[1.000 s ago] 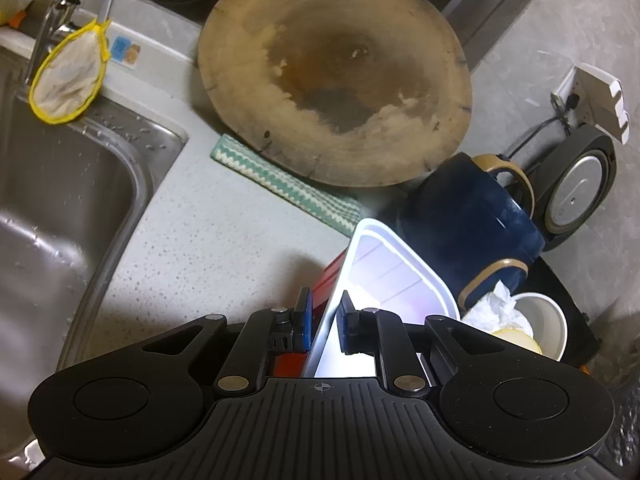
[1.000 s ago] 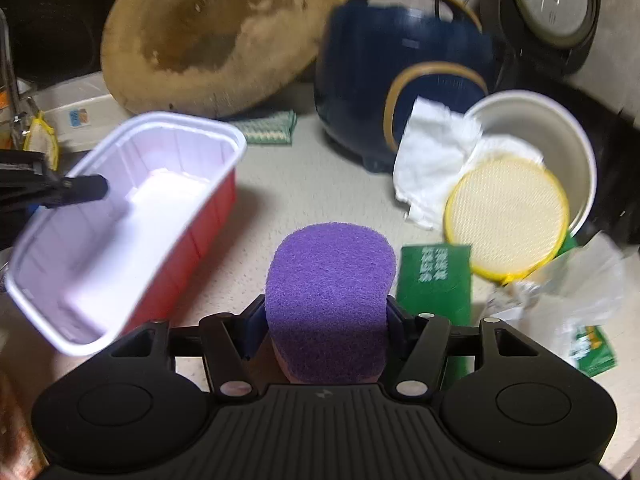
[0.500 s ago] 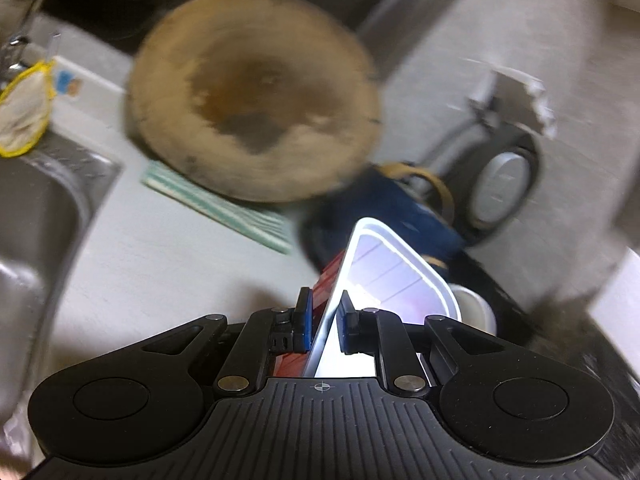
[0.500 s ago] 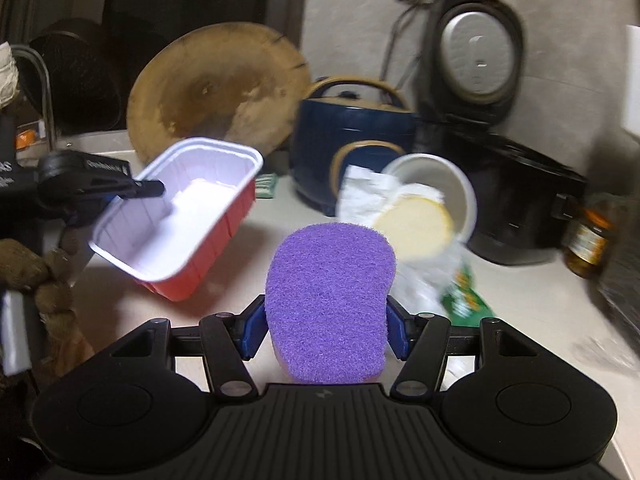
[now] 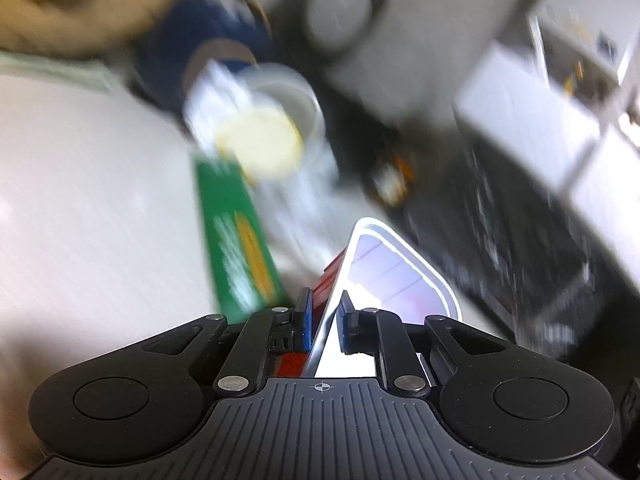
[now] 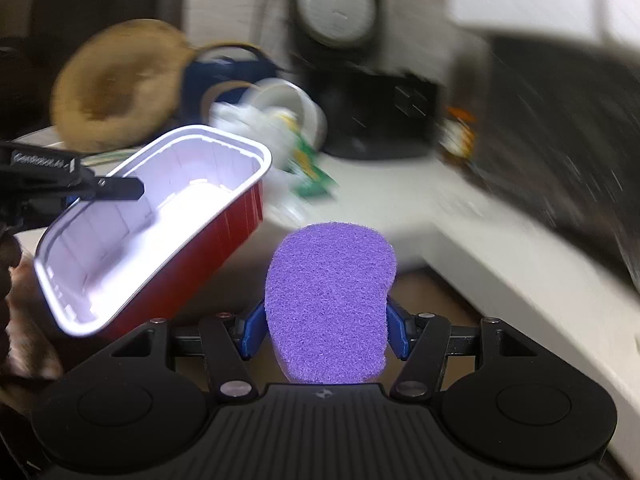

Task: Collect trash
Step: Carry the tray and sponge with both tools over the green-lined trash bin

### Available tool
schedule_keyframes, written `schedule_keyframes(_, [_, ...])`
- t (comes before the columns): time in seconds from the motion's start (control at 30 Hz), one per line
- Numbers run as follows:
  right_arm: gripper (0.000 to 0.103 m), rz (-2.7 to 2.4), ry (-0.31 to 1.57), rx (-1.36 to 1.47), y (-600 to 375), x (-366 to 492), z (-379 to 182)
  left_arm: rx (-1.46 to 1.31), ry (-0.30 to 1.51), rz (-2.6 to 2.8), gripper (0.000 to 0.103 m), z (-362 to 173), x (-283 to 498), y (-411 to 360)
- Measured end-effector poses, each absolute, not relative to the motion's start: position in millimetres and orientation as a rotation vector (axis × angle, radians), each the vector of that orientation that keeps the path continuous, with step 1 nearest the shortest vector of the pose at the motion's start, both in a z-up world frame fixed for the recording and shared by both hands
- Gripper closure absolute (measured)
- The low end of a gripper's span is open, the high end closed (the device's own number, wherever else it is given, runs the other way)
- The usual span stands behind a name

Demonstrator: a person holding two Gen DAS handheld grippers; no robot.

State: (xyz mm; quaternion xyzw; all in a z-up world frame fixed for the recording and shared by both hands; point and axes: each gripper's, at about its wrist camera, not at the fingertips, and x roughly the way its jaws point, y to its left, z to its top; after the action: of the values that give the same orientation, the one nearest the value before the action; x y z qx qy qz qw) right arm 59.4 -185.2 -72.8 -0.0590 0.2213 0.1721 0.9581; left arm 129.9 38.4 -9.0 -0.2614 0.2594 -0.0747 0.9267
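My left gripper (image 5: 323, 312) is shut on the thin wall of a red foil tray (image 5: 400, 272) with a white inside, held off the counter. The right wrist view shows that same tray (image 6: 152, 220) in the air at the left, with the left gripper (image 6: 116, 188) pinching its rim. My right gripper (image 6: 326, 320) is shut on a purple sponge (image 6: 328, 304) that stands up between its blue pads. On the counter behind lie a white cup with a yellow lid (image 5: 260, 144), crumpled tissue (image 6: 240, 120) and a green wrapper (image 5: 236, 232). Both views are blurred.
A round wooden board (image 6: 116, 88) leans at the back left beside a dark blue pot (image 6: 216, 80). A black appliance (image 6: 372, 116) and a rice cooker (image 6: 336, 4) stand behind. The white counter's edge (image 6: 500, 272) runs down to the right.
Both grippers have swung right and back from the counter. The sink and board have slid out of the left view, and the counter's edge now shows under the sponge. Both grips are unchanged.
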Motion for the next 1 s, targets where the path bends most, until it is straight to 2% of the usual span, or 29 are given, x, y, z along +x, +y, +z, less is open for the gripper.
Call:
schedule_keyframes(0.2, [0.044, 0.074, 0.531, -0.049, -268, 54, -151, -0.58, 0.838, -0.319, 0.087, -95, 189, -44])
schedule_keyframes(0.27, [0.044, -0.023, 0.562, -0.056, -290, 52, -173, -0.591, 0.901, -0.372, 0.088, -120, 206, -71])
schedule_keyframes(0.37, [0.044, -0.097, 0.598, -0.05, -314, 45, -199, -0.458, 0.926, -0.305, 0.088, -163, 222, -103])
schedule_keyframes(0.53, [0.044, -0.099, 0.669, -0.011, -329, 42, -239, -0.401, 1.167, -0.116, 0.088, -263, 234, -116])
schedule_keyframes(0.63, [0.044, -0.085, 0.718, 0.012, -330, 52, -262, -0.33, 1.268, -0.041, 0.088, -304, 229, -121])
schedule_keyframes(0.77, [0.044, -0.054, 0.761, 0.047, -330, 67, -283, -0.304, 1.356, 0.008, 0.088, -346, 229, -127])
schedule_keyframes(0.83, [0.044, -0.045, 0.779, 0.059, -330, 73, -290, -0.318, 1.34, -0.013, 0.088, -353, 236, -129])
schedule_keyframes(0.93, [0.044, -0.036, 0.802, 0.069, -331, 79, -296, -0.353, 1.353, -0.11, 0.081, -384, 251, -130])
schedule_keyframes(1.0, [0.044, -0.04, 0.813, 0.07, -328, 74, -300, -0.357, 1.38, -0.117, 0.083, -409, 255, -124])
